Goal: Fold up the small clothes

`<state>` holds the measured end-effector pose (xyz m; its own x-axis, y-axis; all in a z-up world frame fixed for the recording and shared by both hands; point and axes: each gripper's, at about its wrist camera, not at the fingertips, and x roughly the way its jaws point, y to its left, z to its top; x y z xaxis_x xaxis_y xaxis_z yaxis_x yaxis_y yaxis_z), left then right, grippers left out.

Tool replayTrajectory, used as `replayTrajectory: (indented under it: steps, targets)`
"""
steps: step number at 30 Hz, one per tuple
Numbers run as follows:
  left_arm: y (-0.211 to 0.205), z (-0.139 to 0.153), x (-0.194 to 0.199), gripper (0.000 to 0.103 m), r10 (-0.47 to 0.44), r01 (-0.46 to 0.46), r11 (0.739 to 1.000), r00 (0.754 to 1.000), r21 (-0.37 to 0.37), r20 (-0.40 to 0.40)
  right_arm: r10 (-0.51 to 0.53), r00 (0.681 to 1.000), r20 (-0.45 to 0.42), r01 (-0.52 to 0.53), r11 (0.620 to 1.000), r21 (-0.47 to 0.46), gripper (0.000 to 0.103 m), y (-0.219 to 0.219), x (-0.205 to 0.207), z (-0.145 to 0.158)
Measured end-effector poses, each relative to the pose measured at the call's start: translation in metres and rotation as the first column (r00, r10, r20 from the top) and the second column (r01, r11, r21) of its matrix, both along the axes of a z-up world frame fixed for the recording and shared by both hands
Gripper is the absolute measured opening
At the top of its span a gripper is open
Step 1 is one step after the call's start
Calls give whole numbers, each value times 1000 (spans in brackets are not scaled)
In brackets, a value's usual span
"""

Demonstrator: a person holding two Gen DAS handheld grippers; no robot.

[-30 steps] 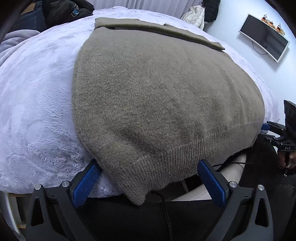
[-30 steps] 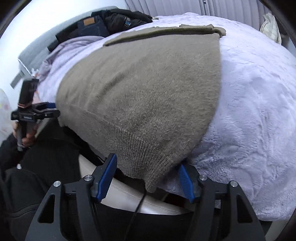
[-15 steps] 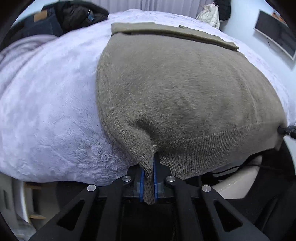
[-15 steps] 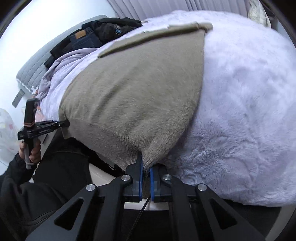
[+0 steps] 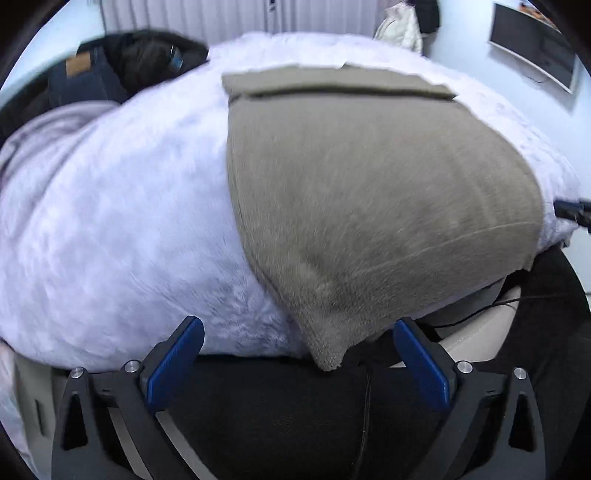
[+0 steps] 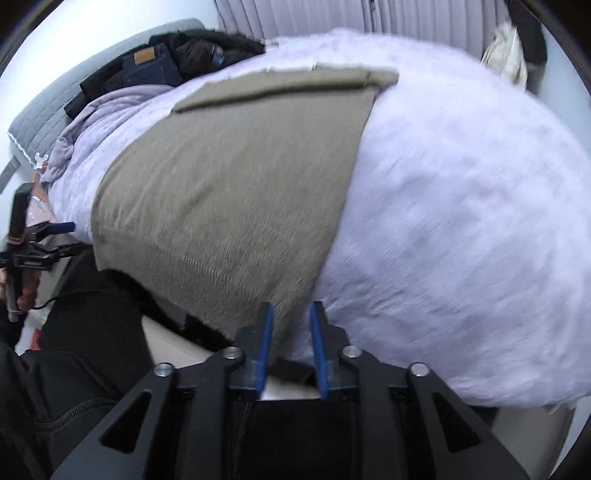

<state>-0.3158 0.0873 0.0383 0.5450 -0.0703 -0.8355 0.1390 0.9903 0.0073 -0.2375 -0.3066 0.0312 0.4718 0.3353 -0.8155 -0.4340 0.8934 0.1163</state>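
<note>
A taupe knit sweater (image 5: 369, 192) lies flat on the pale lilac fleece blanket (image 5: 110, 221), sleeves folded across its far end. Its ribbed hem hangs over the near bed edge. My left gripper (image 5: 297, 326) is opening and stands wide, with the hem's left corner hanging loose between the blue pads, touching neither. In the right wrist view, the sweater (image 6: 236, 192) has its right hem corner between the pads of my right gripper (image 6: 291, 308). Those jaws are opening too, with a narrow gap and no pinch on the cloth.
Dark jeans and jackets (image 5: 122, 66) are piled at the bed's far left. A white jacket (image 5: 400, 22) and a wall monitor (image 5: 535, 48) are at the far right. A person's dark-clothed legs (image 6: 85, 332) are below the bed edge, and a hand holds the left gripper (image 6: 37, 243).
Half a second ago both grippers were shut on the sweater's hem corners. Now both jaws have parted and let the corners go, and both grippers have risen.
</note>
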Motion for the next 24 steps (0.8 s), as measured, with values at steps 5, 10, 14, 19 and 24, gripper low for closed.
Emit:
replayTrajectory:
  steps: [5, 10, 14, 19, 24]
  targets:
    - [-39, 45, 34, 103, 9, -14, 1000, 985, 27, 175, -3, 970, 242, 10, 1000, -29, 83, 25, 10, 53]
    - [-78, 48, 130, 103, 100, -111, 992, 979, 58, 179, 48, 972, 230, -15, 989, -145, 83, 100, 71, 50]
    - [-78, 22, 180, 103, 163, -166, 985, 984, 43, 68, -33, 993, 114, 54, 981, -185, 83, 135, 133, 30]
    - [-80, -12, 169, 103, 180, -180, 984, 984, 18, 6, -106, 994, -10, 104, 984, -146, 84, 127, 141, -4]
    - [-73, -17, 130, 103, 161, -160, 986, 987, -37, 27, -28, 998, 58, 38, 984, -175, 87, 116, 93, -9]
